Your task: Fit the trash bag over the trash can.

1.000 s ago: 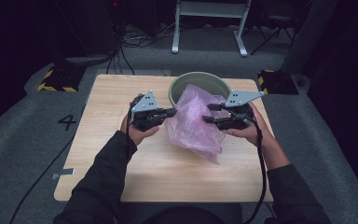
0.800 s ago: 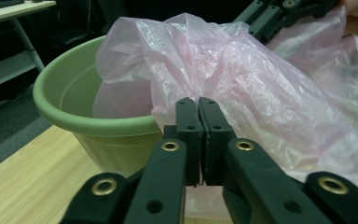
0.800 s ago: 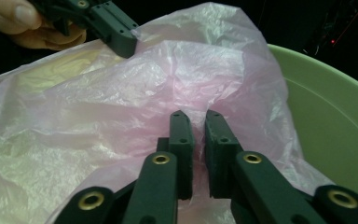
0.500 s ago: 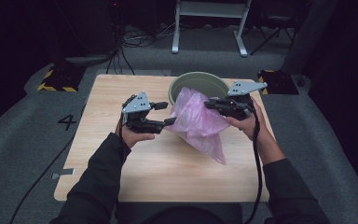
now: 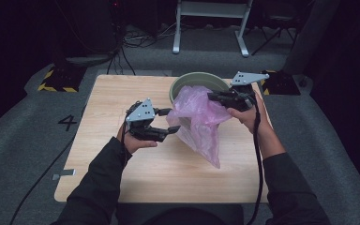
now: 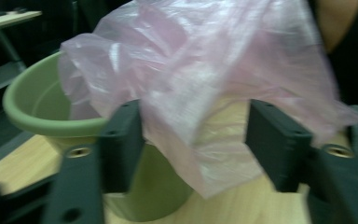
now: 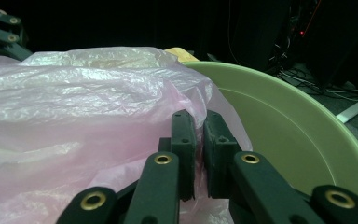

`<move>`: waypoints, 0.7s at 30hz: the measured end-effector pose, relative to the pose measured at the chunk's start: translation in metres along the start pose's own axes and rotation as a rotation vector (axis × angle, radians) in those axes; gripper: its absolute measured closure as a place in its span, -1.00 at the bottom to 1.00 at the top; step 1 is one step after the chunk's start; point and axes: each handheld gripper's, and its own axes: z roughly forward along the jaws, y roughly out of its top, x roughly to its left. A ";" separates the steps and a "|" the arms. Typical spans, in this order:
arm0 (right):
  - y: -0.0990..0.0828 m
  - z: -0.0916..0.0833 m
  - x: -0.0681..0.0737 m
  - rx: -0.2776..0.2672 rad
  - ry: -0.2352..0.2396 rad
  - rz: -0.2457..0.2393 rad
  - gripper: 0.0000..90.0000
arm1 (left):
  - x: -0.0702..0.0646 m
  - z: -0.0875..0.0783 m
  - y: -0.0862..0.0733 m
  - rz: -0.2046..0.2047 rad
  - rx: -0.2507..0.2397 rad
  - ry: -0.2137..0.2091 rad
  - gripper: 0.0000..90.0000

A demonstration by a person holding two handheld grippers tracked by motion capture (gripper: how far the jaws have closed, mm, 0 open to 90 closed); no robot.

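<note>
Pink plastic bag (image 5: pixel 199 117), thin, translucent and crumpled, hangs over the near rim of the green basin (image 5: pixel 187 80) and drapes down onto the wooden table (image 5: pixel 108 93) in front of it. Right gripper (image 5: pixel 215 97) is clenched on the bag's upper edge just by the basin rim, jaws nearly together on the film. Left gripper (image 5: pixel 168 121), left of the basin, has just been closing its jaws; bag film lies loose between them, pads not pressing it. Basin stands directly behind the bag, at the table's far edge.
</note>
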 end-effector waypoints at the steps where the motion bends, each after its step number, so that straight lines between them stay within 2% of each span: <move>1: 0.000 0.000 0.000 0.002 -0.003 -0.002 0.83 | 0.001 0.002 0.000 -0.002 -0.005 -0.002 0.13; 2: 0.000 0.000 0.000 0.003 -0.004 -0.003 0.78 | 0.002 0.003 0.001 0.004 -0.004 0.006 0.32; 5: -0.001 0.000 0.002 0.004 -0.024 -0.015 0.55 | 0.004 0.005 0.002 0.019 -0.005 0.017 0.65; 9: -0.001 -0.008 0.007 -0.007 -0.046 -0.031 0.09 | 0.003 0.009 0.003 0.033 0.027 0.048 0.94; 12: -0.003 -0.018 0.011 -0.033 -0.050 -0.029 -0.11 | 0.003 0.009 0.003 0.030 0.029 0.063 0.99; 15: -0.005 -0.031 0.018 -0.047 -0.078 -0.052 -0.24 | 0.004 0.009 0.003 0.025 0.034 0.072 0.99; 21: -0.014 -0.059 0.030 -0.098 -0.069 -0.076 -0.25 | 0.003 0.009 0.001 0.007 0.031 0.067 0.99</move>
